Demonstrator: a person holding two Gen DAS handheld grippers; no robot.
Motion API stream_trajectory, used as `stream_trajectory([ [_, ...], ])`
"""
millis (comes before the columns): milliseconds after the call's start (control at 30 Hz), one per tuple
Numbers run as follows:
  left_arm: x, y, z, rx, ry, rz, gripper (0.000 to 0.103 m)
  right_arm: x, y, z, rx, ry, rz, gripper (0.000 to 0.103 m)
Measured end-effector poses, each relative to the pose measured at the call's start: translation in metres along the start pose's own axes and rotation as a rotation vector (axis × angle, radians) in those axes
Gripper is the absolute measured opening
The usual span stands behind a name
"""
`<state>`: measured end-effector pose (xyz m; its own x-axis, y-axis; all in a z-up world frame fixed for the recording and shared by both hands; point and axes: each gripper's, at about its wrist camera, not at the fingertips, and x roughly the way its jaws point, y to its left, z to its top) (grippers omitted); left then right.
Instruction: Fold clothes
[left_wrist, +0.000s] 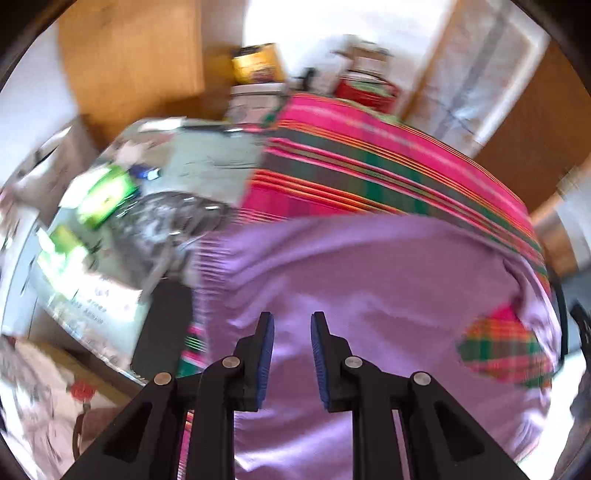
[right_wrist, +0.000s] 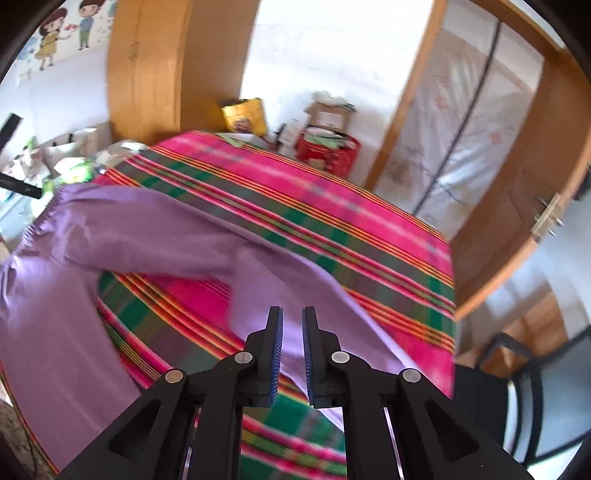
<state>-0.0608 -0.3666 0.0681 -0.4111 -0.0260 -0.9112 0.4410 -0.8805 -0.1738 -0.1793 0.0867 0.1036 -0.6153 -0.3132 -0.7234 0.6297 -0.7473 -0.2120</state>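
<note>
In the left wrist view, the left tongs (left_wrist: 292, 360) are hanging apart, holding nothing, over the smooth, soft purple cloth garment (left_wrist: 369, 280) lying on the striped pink-and-green bedspread (left_wrist: 369, 162). In the right wrist view, the right tongs (right_wrist: 292, 356) are standing slightly apart and empty above a purple flap (right_wrist: 332, 314). Pinching edges, not middles, is probably best.

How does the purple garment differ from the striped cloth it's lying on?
The purple garment is one plain lilac colour; the striped cloth has pink, green and orange bands. The garment lies rumpled with a leg bent across; the cloth is spread flat. The garment covers only the near part; the cloth spans the whole surface. Both are fabric.
</note>
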Motion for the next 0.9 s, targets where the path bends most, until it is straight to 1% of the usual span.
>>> stream_trajectory([
  [67, 0.008, 0.018, 0.008, -0.069, 0.014, -0.040, 0.021, 0.008, 0.015, 0.013, -0.018, -0.016, 0.029, 0.011],
  [133, 0.015, 0.033, 0.016, -0.111, 0.027, -0.054, 0.021, 0.019, 0.028, 0.025, -0.027, -0.017, 0.078, 0.011],
  [300, 0.034, 0.060, 0.030, -0.190, 0.043, -0.088, 0.021, 0.058, 0.047, 0.064, 0.053, -0.025, 0.220, 0.014],
  [333, 0.038, 0.066, 0.034, -0.207, 0.049, -0.100, 0.021, 0.067, 0.051, 0.070, 0.045, -0.023, 0.225, 0.014],
  [433, 0.049, 0.077, 0.042, -0.245, 0.060, -0.115, 0.021, 0.093, 0.058, 0.083, 0.039, 0.020, 0.231, 0.015],
  [500, 0.059, 0.085, 0.047, -0.279, 0.077, -0.133, 0.021, 0.111, 0.057, 0.088, 0.048, 0.045, 0.214, 0.016],
  [567, 0.067, 0.090, 0.050, -0.311, 0.095, -0.166, 0.021, 0.127, 0.058, 0.092, 0.050, 0.070, 0.217, 0.020],
  [633, 0.075, 0.094, 0.051, -0.339, 0.115, -0.203, 0.021, 0.138, 0.061, 0.093, 0.037, 0.081, 0.233, 0.031],
  [733, 0.077, 0.098, 0.053, -0.368, 0.114, -0.266, 0.021, 0.157, 0.069, 0.094, -0.032, 0.119, 0.258, 0.032],
  [833, 0.077, 0.104, 0.055, -0.414, 0.094, -0.315, 0.021, 0.171, 0.074, 0.096, -0.079, 0.139, 0.241, 0.032],
  [900, 0.079, 0.105, 0.057, -0.424, 0.095, -0.320, 0.021, 0.181, 0.075, 0.095, -0.102, 0.154, 0.242, 0.032],
])
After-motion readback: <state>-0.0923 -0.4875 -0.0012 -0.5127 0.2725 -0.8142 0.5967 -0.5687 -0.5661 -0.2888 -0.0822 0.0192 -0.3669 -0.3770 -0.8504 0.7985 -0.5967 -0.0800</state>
